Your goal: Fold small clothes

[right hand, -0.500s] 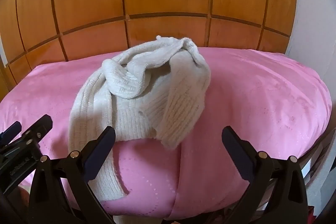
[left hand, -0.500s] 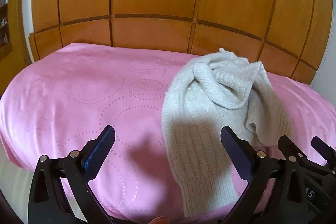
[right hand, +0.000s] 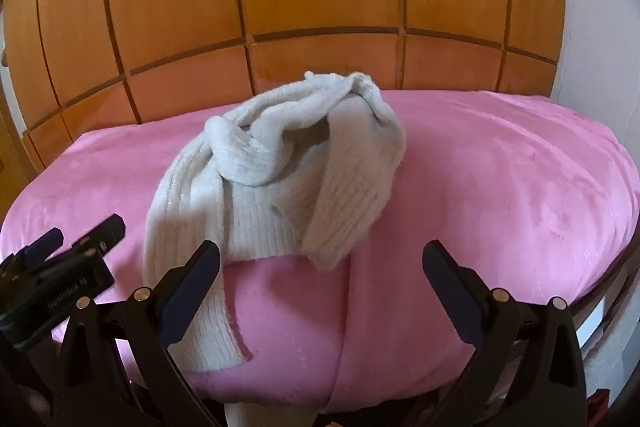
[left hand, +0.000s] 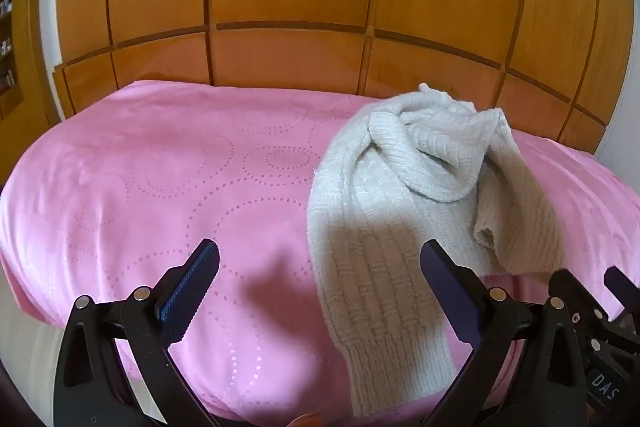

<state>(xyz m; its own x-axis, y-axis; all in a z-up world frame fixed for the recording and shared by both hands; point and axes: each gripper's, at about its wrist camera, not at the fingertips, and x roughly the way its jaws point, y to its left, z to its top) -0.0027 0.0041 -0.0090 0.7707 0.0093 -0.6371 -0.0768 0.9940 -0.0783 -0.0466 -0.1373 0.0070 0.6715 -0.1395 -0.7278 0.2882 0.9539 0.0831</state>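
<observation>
A cream knitted sweater [left hand: 404, 203] lies crumpled in a heap on a pink blanket [left hand: 168, 187]. One sleeve runs down toward the blanket's near edge. In the right wrist view the sweater [right hand: 280, 167] sits at the centre of the blanket [right hand: 500, 187]. My left gripper [left hand: 320, 267] is open and empty, just before the near edge, its right finger over the sleeve. My right gripper [right hand: 320, 267] is open and empty, in front of the heap's lower hem. The left gripper's body [right hand: 60, 267] shows at the left of the right wrist view.
A wooden panelled wardrobe [left hand: 320, 7] stands right behind the blanket. A white wall [right hand: 592, 27] is at the far right. The blanket's front edge drops off just below both grippers. A shelf edge [left hand: 6, 47] shows at the far left.
Both grippers have shifted slightly forward toward the sweater. The sweater has not moved.
</observation>
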